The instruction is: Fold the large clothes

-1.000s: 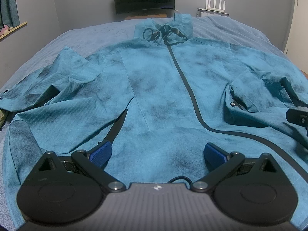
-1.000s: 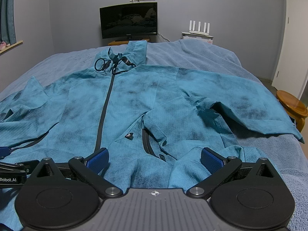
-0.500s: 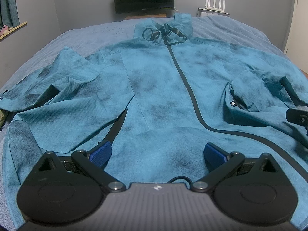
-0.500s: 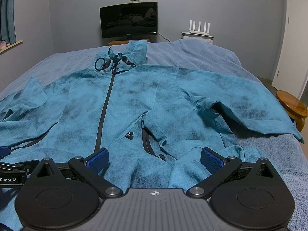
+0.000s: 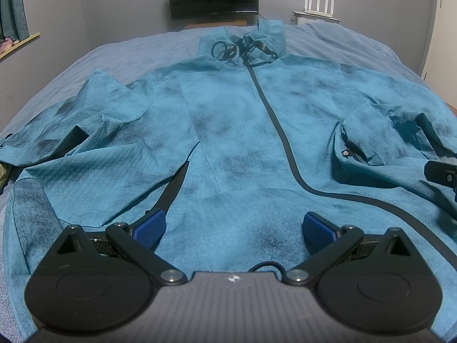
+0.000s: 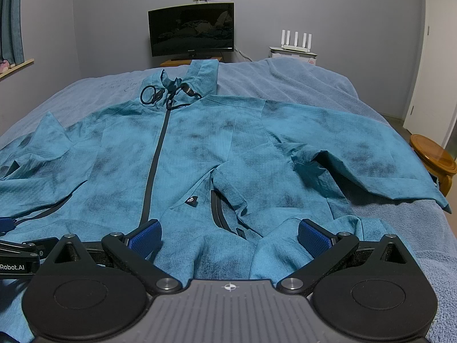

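A large teal jacket [image 5: 228, 131] with a black zip lies front up, spread across the bed, collar at the far end; it also shows in the right wrist view [image 6: 200, 148]. Both sleeves are rumpled at the sides. My left gripper [image 5: 234, 227] is open just above the jacket's lower hem, left of the zip. My right gripper [image 6: 228, 233] is open above the hem on the right, near the pocket. Neither holds cloth. The right gripper's edge shows at the right of the left wrist view [image 5: 441, 171].
The bed [image 6: 300, 80] has a blue-grey cover. A dark monitor [image 6: 191, 30] and a white router [image 6: 295, 41] stand beyond the far end. A wooden stool [image 6: 432, 157] stands right of the bed. A window sill is on the left wall.
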`<move>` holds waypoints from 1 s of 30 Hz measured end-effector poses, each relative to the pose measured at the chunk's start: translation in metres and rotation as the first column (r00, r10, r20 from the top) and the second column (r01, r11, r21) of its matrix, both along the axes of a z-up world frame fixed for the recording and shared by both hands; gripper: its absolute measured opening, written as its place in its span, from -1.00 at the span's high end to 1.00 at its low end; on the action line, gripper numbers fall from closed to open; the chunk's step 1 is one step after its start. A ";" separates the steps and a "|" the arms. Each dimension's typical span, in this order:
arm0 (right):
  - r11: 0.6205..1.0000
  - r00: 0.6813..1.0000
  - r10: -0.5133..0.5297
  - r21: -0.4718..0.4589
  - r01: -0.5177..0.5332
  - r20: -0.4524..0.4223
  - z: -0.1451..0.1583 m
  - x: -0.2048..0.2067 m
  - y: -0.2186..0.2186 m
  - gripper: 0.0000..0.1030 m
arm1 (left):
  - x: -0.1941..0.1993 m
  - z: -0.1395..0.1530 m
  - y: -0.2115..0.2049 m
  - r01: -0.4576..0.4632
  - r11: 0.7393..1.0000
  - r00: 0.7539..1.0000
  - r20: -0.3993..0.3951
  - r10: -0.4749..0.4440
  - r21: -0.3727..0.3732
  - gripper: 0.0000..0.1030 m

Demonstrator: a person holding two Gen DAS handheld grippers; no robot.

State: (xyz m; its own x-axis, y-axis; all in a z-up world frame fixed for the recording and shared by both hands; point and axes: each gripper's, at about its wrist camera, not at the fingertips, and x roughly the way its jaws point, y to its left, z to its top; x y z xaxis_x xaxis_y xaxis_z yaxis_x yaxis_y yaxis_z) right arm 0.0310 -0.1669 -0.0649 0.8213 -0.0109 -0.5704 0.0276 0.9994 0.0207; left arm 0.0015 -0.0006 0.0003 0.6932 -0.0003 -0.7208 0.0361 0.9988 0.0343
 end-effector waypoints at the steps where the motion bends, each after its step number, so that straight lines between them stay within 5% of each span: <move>1: 1.000 1.000 0.000 0.000 0.000 0.000 0.000 0.000 0.000 -1.00 | 0.000 0.000 0.000 0.000 1.000 1.000 0.000 0.000 0.000 -1.00; 14: 1.000 1.000 0.002 0.011 -0.002 0.010 0.003 -0.002 -0.001 -1.00 | 0.000 0.000 0.000 0.002 1.000 1.000 -0.003 -0.002 -0.007 -1.00; 17: 0.997 0.998 0.007 0.074 -0.011 0.064 0.012 -0.010 -0.007 -1.00 | -0.002 0.005 0.006 0.026 0.996 1.000 -0.003 -0.026 -0.085 -1.00; 20: 0.991 0.990 0.005 0.134 -0.024 0.144 0.036 -0.022 -0.023 -1.00 | 0.004 0.028 0.020 0.039 0.990 0.997 0.077 -0.029 -0.137 -1.00; 25: 0.990 0.966 -0.043 0.144 0.006 0.256 0.088 -0.010 -0.052 -1.00 | 0.028 0.069 0.033 -0.005 0.997 0.970 0.241 0.025 -0.082 -1.00; 30: 0.980 0.919 -0.195 0.107 0.168 0.344 0.111 0.037 -0.089 -1.00 | 0.079 0.062 0.032 0.029 0.999 0.967 0.255 -0.018 -0.038 -1.00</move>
State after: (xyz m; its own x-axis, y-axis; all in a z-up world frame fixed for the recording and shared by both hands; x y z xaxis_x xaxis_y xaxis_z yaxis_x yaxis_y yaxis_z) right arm 0.0683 -0.2555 0.0464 0.9566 -0.1477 -0.2512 0.1859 0.9732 0.1355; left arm 0.0802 0.0316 0.0628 0.8532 -0.0443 -0.5197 0.0547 0.9985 0.0047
